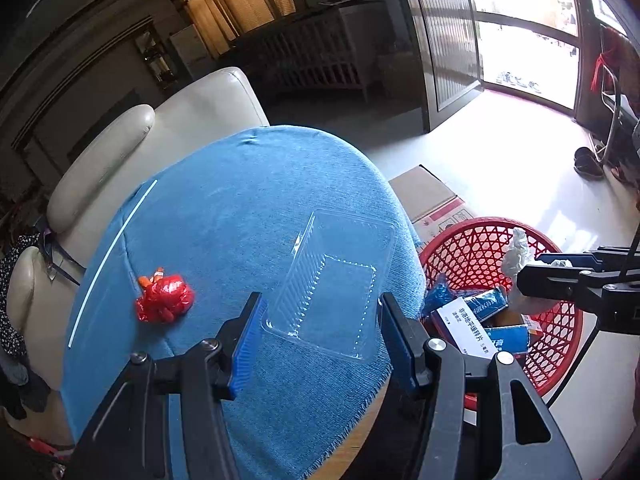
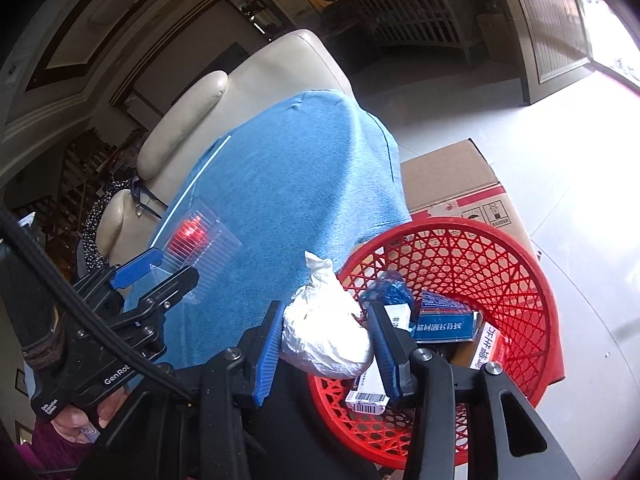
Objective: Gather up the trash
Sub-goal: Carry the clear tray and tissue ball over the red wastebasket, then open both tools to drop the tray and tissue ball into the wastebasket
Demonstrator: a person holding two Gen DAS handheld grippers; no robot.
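Readable text: "GenRo…" in white on the body of the left gripper [image 2: 154, 270], lower left of the right wrist view, rest cut off by a cable. Blue boxes [image 2: 444, 322] in the red basket [image 2: 516, 276] carry Chinese print, too small to read reliably; one white box shows a barcode [image 2: 370, 397]. Cardboard box [image 2: 452, 180] behind the basket has red handling symbols, text illegible.

Counts: one clear plastic tray [image 1: 332, 284], one red crumpled wrapper [image 1: 164, 298], one white wad [image 2: 326, 332], one basket. At least two blue boxes and two white ones in it, overlap hides any more.

Left gripper: jaws released, straddling the near end of the tray on the blue cloth [image 1: 224, 200], lower centre of the left view; pads not pressing it. Wrapper sits left of the tray, apart from it.

Right gripper [image 2: 326, 344]: clenched on the white wad, lower centre of its view, at the basket's near left rim.
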